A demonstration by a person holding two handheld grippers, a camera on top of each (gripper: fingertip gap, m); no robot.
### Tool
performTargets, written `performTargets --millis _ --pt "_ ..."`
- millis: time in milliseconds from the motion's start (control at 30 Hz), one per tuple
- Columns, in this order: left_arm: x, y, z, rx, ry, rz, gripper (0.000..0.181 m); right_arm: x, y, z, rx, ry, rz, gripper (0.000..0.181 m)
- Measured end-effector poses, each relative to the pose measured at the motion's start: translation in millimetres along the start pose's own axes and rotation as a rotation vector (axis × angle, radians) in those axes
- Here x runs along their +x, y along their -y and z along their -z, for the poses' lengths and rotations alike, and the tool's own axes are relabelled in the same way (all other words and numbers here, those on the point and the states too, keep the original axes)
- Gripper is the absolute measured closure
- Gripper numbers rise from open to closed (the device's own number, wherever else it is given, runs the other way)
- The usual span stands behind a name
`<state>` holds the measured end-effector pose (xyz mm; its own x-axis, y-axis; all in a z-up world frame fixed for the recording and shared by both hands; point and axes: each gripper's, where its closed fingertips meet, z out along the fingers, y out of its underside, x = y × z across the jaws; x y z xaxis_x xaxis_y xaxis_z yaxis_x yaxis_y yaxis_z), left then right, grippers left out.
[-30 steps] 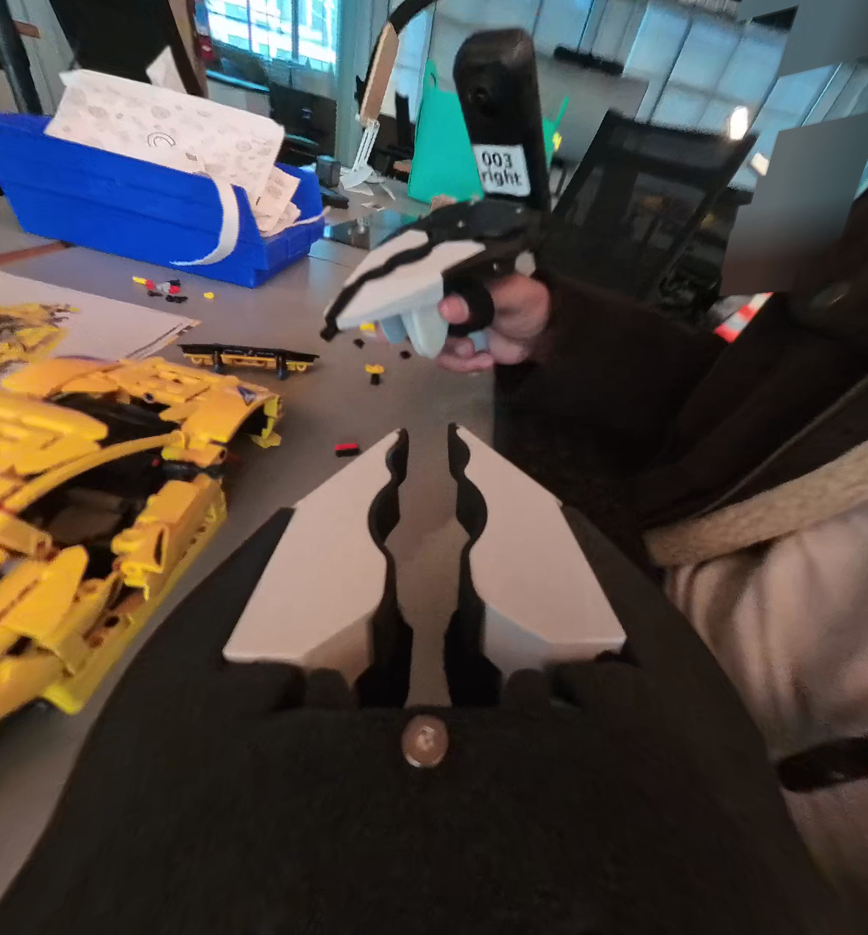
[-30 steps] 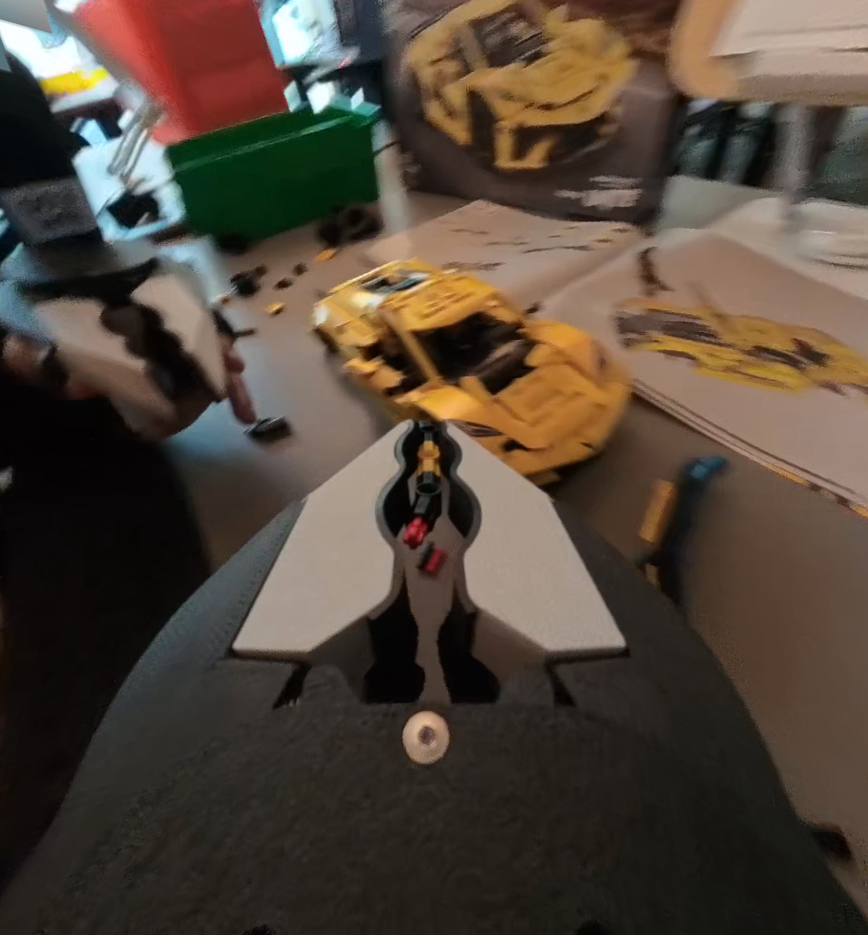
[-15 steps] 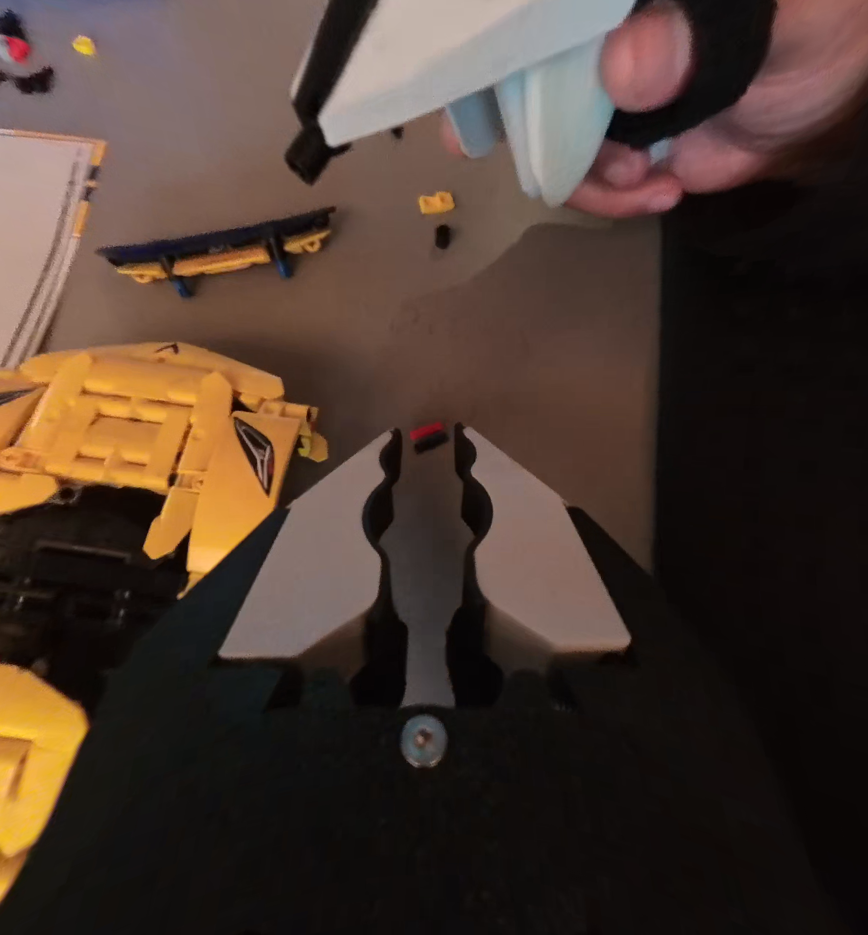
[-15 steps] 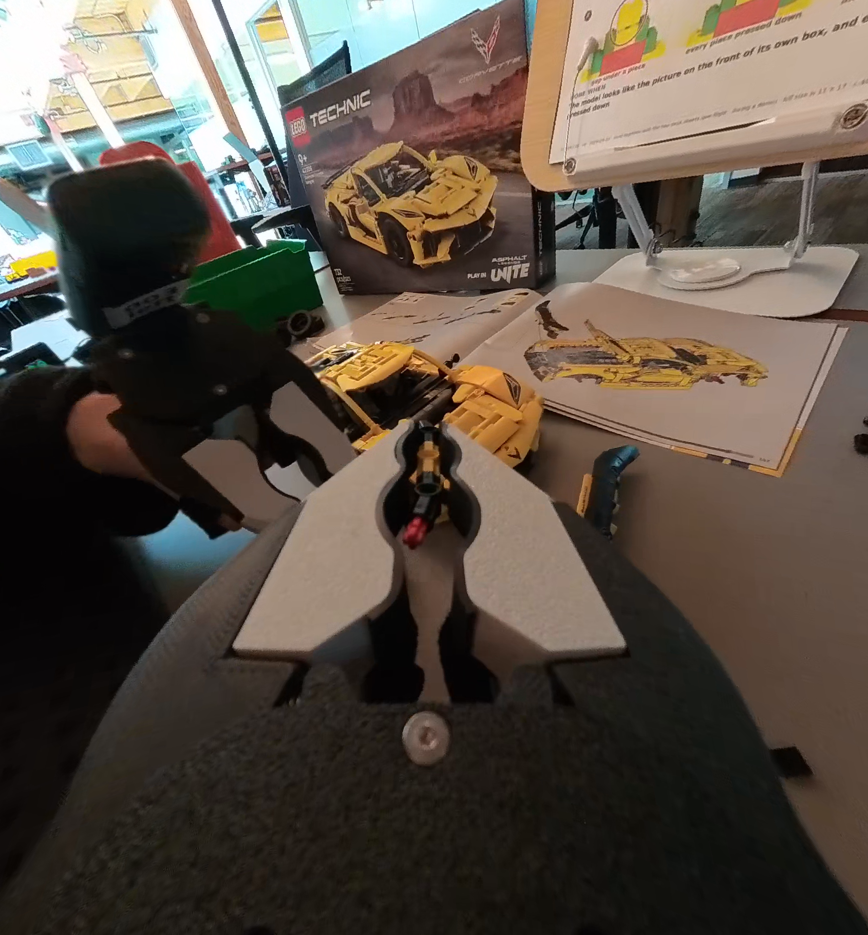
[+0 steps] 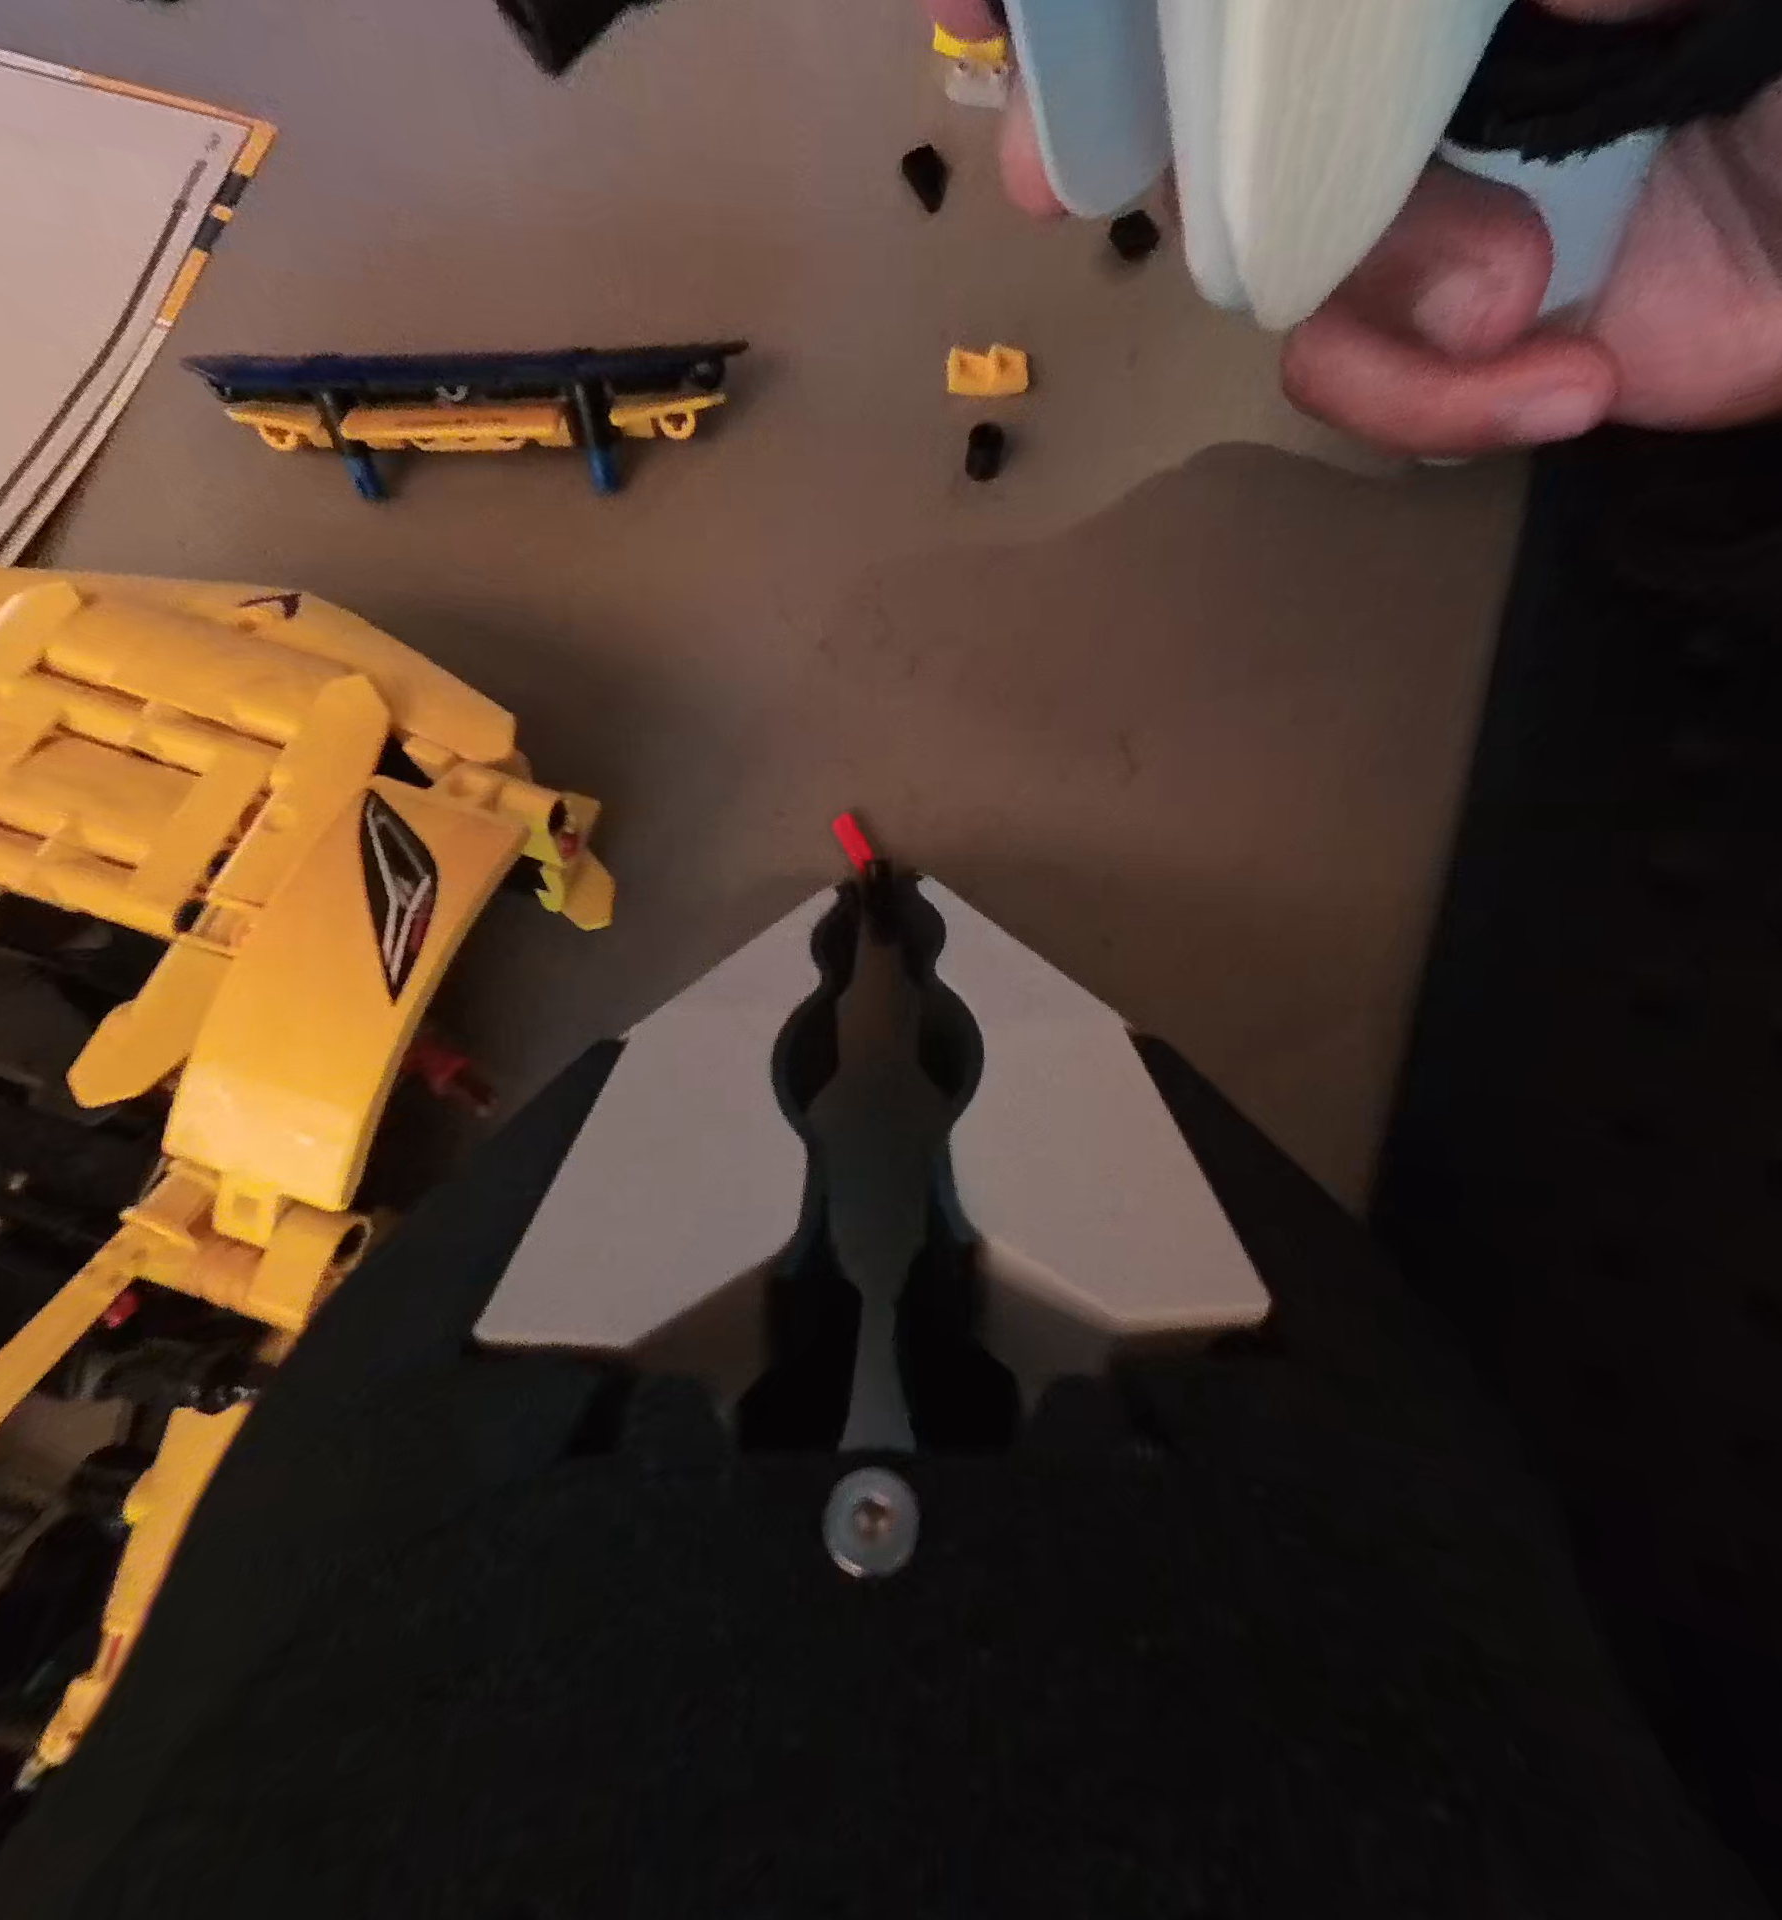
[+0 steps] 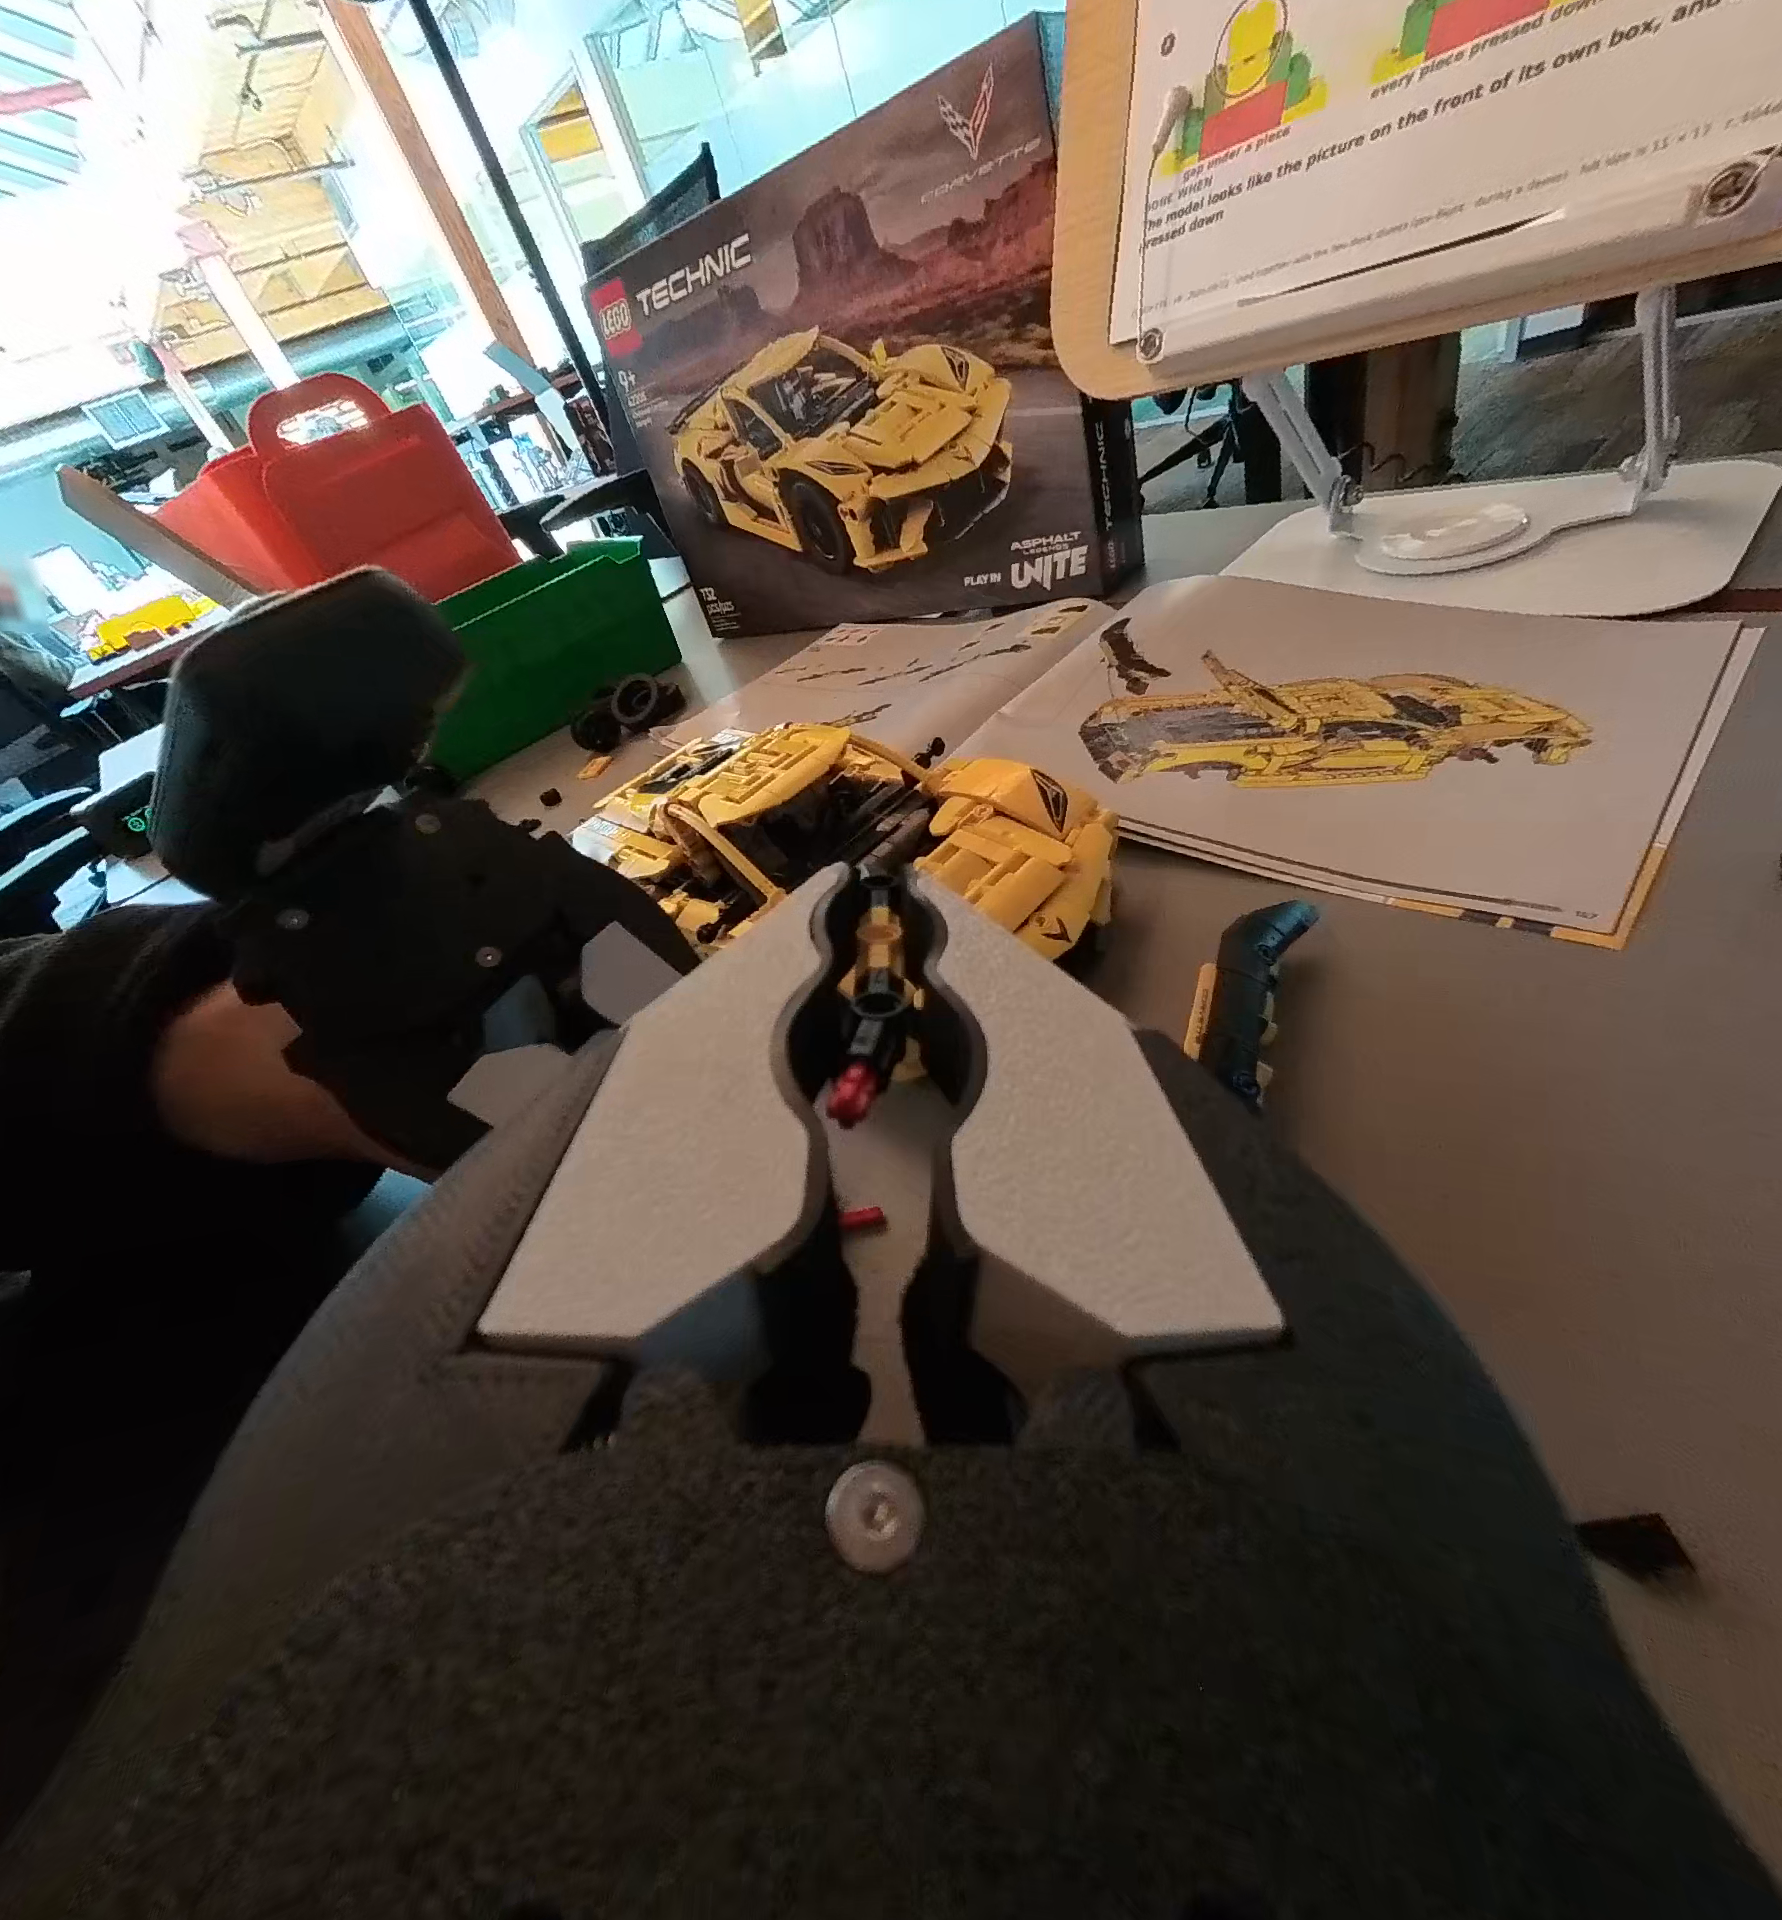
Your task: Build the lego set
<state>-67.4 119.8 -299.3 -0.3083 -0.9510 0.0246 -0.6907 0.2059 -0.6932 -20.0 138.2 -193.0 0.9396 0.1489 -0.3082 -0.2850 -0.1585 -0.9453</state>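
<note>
The yellow lego car [image 5: 191, 831] lies at the left in the left wrist view and mid-table in the right wrist view [image 6: 1012, 831]. My left gripper [image 5: 874, 891] is low over the table beside the car's corner, shut on a small red and black pin [image 5: 849, 837] that sticks out past its tips. My right gripper [image 6: 879, 883] is shut on a small yellow and black piece with a red end [image 6: 882, 977], held above the table in front of the car. Its handle and the hand holding it [image 5: 1438, 312] show at the top right of the left wrist view.
A black and yellow bar with blue pins [image 5: 461, 400], a small yellow piece [image 5: 986, 371] and black pins [image 5: 983, 449] lie beyond the left gripper. The open manual [image 6: 1386, 748], the set's box [image 6: 866, 416], a green bin [image 6: 554, 644] and a dark curved part [image 6: 1245, 977] surround the car. The left gripper's tips are roughly 12 cm from the right gripper's.
My left gripper has tilted down to the table, closed in on the red and black pin and shut on it. My right gripper has stayed shut on its piece, with its view steadied.
</note>
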Motion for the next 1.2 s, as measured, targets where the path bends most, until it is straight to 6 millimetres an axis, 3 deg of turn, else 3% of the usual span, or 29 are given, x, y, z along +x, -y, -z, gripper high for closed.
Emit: performTargets --millis 367,500,700,800,933,1133,1200 --pt "-2 7 1 0.018 0.013 0.045 0.163 -1 0 0 0.004 0.007 -0.013 0.175" --pt "-2 6 -5 0.005 0.047 0.032 0.176 -2 0 0 0.003 0.013 -0.014 0.175" --pt "-2 12 -4 0.029 0.035 -0.022 0.177 -1 1 1 0.005 0.014 -0.019 0.175" --pt "2 34 12 0.187 0.018 -0.077 0.177 0 0 1 0.004 0.011 -0.028 0.175" --pt "0 61 49 0.435 -0.012 -0.085 0.178 -2 -4 -1 -0.016 0.046 -0.068 0.175" --pt "-6 51 75 0.500 -0.088 -0.035 0.178 -46 -17 -3 -0.128 0.317 -0.133 0.174" --pt "-6 45 78 0.488 -0.091 -0.057 0.178 -49 -25 -5 -0.173 0.337 -0.138 0.174"
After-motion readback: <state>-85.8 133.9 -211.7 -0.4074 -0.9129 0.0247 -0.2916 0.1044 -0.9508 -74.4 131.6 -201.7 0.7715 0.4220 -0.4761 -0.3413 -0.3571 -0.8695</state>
